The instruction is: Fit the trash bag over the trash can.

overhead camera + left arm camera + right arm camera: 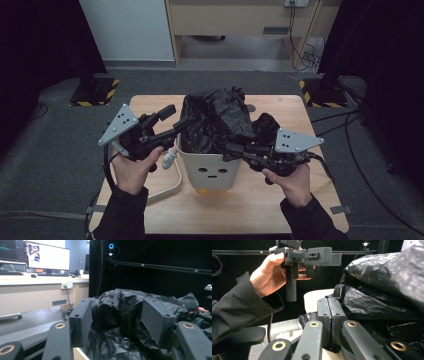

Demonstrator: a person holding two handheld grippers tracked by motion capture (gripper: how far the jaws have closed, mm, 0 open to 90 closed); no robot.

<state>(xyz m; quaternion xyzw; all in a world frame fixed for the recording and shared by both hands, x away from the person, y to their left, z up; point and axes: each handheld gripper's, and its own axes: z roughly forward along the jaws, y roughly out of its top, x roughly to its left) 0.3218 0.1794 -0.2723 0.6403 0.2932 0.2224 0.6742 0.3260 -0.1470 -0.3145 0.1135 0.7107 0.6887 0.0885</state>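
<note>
At frame centre the black bag [217, 122] bulges from the white bin [210, 170]. My right gripper [329, 315] pinches its edge; my left gripper [117, 317] gapes around loose plastic. The lining looks unfinished, probably.

A lab or office recording bay: black curtains [30, 45], hazard-striped stand bases [95, 92], a monitor [47, 256] on a desk [37, 280].

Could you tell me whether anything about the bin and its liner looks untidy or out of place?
Yes. The crumpled black plastic bag billows in a heap above the small white bin with a printed face rather than lining it neatly. The right tongs are shut on a fold at the rim; the left tongs stand open around the bag.
</note>
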